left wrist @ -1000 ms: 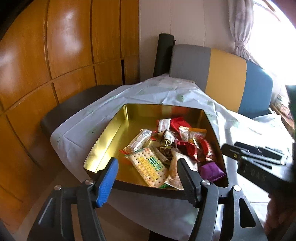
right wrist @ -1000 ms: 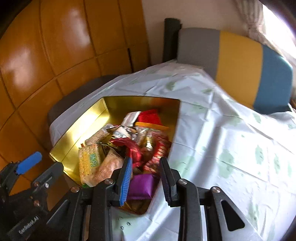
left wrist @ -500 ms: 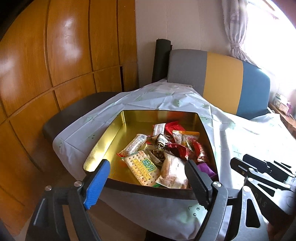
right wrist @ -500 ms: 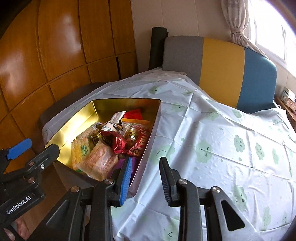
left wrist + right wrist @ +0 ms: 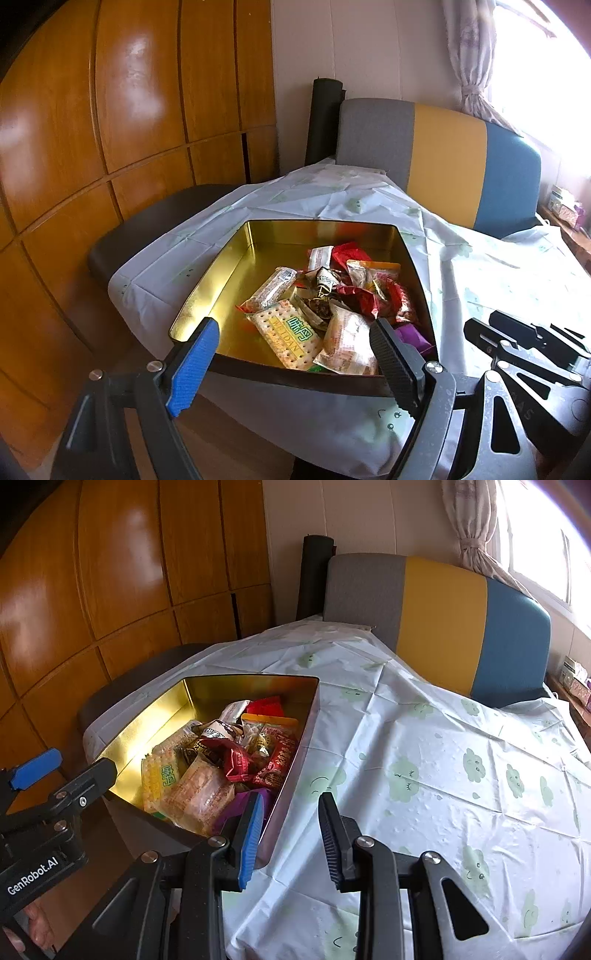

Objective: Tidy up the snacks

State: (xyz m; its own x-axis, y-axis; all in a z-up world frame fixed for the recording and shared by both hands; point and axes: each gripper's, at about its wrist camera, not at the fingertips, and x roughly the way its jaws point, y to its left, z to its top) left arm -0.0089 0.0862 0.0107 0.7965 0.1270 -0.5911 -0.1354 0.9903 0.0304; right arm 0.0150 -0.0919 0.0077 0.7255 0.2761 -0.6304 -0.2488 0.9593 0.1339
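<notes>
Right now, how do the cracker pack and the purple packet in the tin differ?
The cracker pack is pale yellow with green lettering, flat and fully visible; the purple packet is solid purple and partly hidden in the tin's near corner. Both lie inside the gold tin, untouched by either hand-held gripper.

One gold tin [image 5: 221,280] with about ten snack packets [image 5: 332,295], two grippers, one striped chair [image 5: 436,602], one tablecloth [image 5: 443,746].

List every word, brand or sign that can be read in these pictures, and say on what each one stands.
"GenRobot.AI": white print on the body of the left gripper.
"WEIDAN", with green Chinese characters beside it: on the cracker packet in the gold tin.
Print on the other snack wrappers: too small or blurred to read.
</notes>
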